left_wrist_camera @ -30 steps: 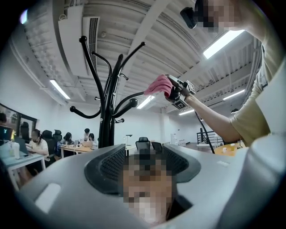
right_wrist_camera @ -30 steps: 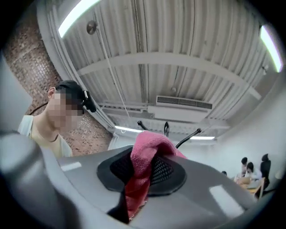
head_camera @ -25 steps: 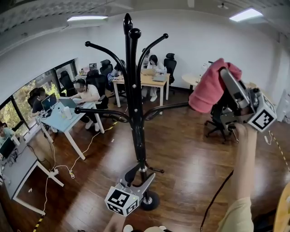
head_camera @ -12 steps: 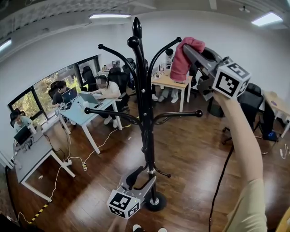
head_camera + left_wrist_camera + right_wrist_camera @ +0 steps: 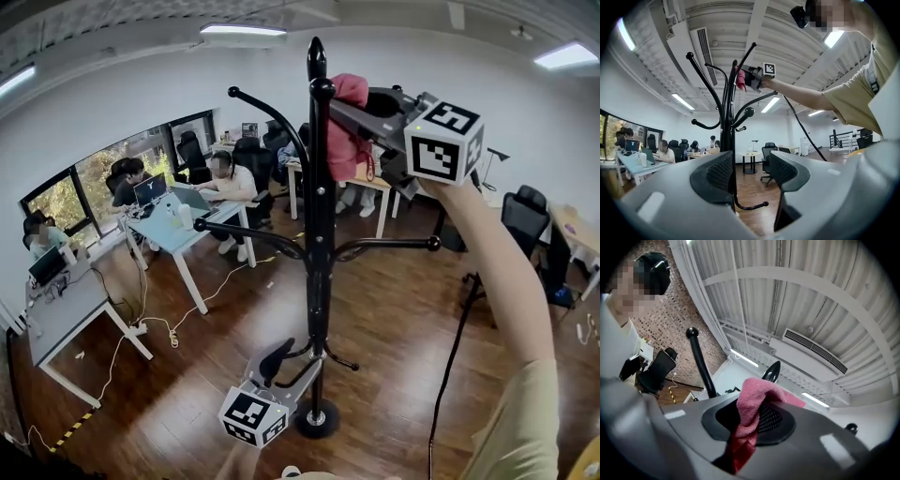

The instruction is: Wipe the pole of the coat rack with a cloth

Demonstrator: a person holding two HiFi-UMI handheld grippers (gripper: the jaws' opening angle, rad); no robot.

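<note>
The black coat rack pole (image 5: 319, 244) stands upright on the wood floor. High up, my right gripper (image 5: 354, 111) is shut on a pink cloth (image 5: 345, 131), which hangs right beside the pole just under its top knob. In the right gripper view the cloth (image 5: 752, 411) bunches between the jaws, with the rack tip (image 5: 772, 371) behind it. Low down, my left gripper (image 5: 286, 361) is open close to the pole's foot. In the left gripper view the pole (image 5: 727, 122) rises past the gap, near the left jaw, with the cloth (image 5: 740, 79) far above.
Curved hook arms (image 5: 389, 246) stick out from the pole on all sides. The round base (image 5: 319, 419) sits on the floor. Desks (image 5: 183, 225) with seated people and office chairs (image 5: 525, 211) line the left and back. A black cable (image 5: 455, 356) hangs from my right arm.
My right gripper has carried the pink cloth leftward, from off to the right to beside the pole's top. The left gripper has stayed low near the base.
</note>
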